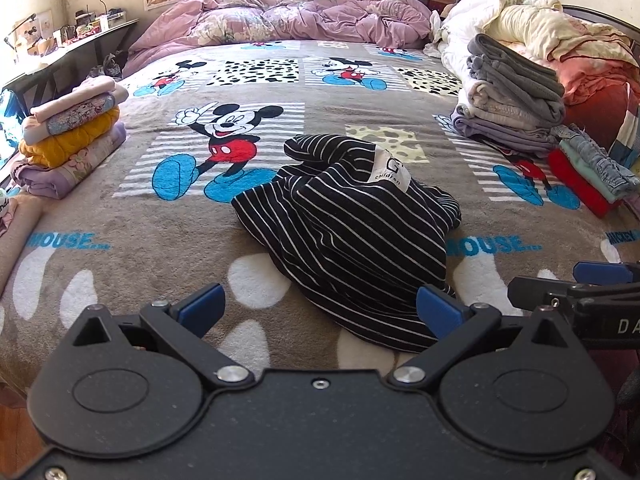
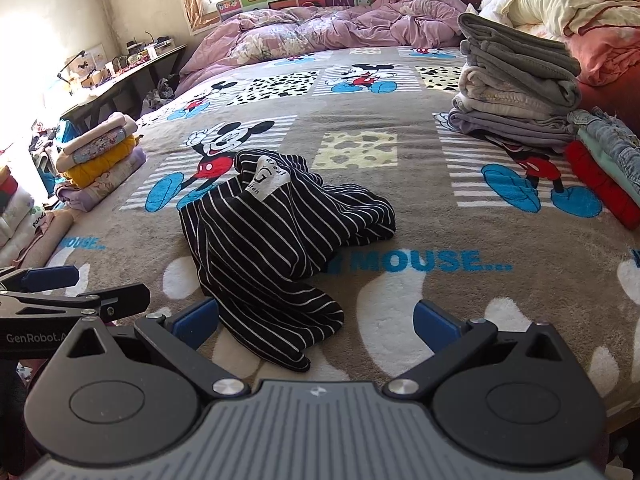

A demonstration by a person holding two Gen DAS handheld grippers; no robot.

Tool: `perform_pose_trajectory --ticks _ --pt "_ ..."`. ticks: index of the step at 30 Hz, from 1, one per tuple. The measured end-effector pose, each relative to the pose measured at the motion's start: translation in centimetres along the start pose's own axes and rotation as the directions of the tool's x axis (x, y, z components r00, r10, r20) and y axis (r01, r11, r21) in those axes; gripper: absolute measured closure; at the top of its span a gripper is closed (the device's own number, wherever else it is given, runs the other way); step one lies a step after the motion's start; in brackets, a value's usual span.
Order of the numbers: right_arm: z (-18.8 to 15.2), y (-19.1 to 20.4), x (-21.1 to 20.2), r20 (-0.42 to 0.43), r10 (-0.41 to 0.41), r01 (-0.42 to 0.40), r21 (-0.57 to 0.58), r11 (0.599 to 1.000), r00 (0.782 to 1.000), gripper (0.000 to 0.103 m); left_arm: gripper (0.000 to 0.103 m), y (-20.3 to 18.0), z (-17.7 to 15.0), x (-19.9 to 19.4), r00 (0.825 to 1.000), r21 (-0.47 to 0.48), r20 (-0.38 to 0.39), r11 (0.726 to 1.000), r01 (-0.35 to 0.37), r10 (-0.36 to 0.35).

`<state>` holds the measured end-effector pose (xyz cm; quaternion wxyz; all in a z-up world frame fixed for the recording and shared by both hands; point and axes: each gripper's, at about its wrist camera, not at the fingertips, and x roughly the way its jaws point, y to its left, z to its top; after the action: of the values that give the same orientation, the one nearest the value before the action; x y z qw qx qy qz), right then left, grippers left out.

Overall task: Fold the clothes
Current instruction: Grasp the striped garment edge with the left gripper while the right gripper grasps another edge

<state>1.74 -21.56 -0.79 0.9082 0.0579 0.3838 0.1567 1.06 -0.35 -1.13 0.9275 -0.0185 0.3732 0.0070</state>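
Observation:
A crumpled black garment with thin white stripes (image 1: 352,220) (image 2: 276,232) lies in a heap near the front of the bed, its white label facing up. My left gripper (image 1: 320,308) stands open just short of the garment's near hem, its right blue pad beside the cloth. My right gripper (image 2: 316,320) is open too, with the garment's trailing end lying between its fingers, nothing gripped. Each gripper shows at the edge of the other's view: the right gripper (image 1: 576,284) and the left gripper (image 2: 76,284).
The bed wears a brown Mickey Mouse blanket (image 1: 120,208) (image 2: 460,220). Folded stacks sit at the left (image 1: 68,136) (image 2: 100,156) and the right (image 1: 516,92) (image 2: 520,84), with red and denim pieces (image 1: 592,176) close by. A rumpled purple duvet (image 1: 280,16) fills the far end; a desk (image 1: 60,52) stands left.

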Motion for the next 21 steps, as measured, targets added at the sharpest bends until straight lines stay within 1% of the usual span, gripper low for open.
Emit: perform_pose_trajectory --ticks 1,5,10,12,16,18,19,21 --pt "0.1 -0.3 0.1 0.003 0.011 -0.011 0.013 1.000 1.000 0.000 0.000 0.0 0.2 0.2 1.000 0.010 0.003 1.000 -0.007 0.007" --pt "0.7 -1.4 0.9 0.008 0.020 -0.021 0.054 0.998 1.000 0.000 0.000 0.6 1.2 1.1 1.000 0.026 0.003 0.999 0.023 -0.023" --pt "1.4 -3.3 2.5 0.015 0.060 -0.061 0.139 0.988 0.998 0.000 0.000 1.1 2.9 3.3 0.999 0.037 -0.035 0.999 0.038 -0.037" --pt "1.7 -4.0 3.5 0.017 0.073 -0.075 0.166 0.983 0.997 0.000 0.000 1.3 3.7 4.3 0.997 0.034 -0.047 0.998 0.057 -0.056" --pt "2.2 -5.4 5.8 0.045 0.110 -0.117 0.199 0.973 0.993 0.000 0.000 2.1 5.8 6.4 0.992 -0.006 -0.051 0.993 0.117 -0.118" --pt "2.5 -6.1 6.8 0.059 0.128 -0.138 0.220 0.966 0.990 0.000 0.000 2.6 6.9 7.3 0.981 -0.026 -0.026 0.981 0.191 -0.192" --pt "2.8 -6.5 7.3 0.065 0.139 -0.151 0.230 0.961 0.988 0.000 0.000 2.7 7.4 7.8 0.977 -0.027 -0.016 0.977 0.213 -0.214" --pt "3.3 -7.3 8.3 0.074 0.135 -0.150 0.253 0.956 0.988 0.000 0.000 2.7 8.6 8.8 0.976 -0.016 -0.007 0.976 0.217 -0.217"
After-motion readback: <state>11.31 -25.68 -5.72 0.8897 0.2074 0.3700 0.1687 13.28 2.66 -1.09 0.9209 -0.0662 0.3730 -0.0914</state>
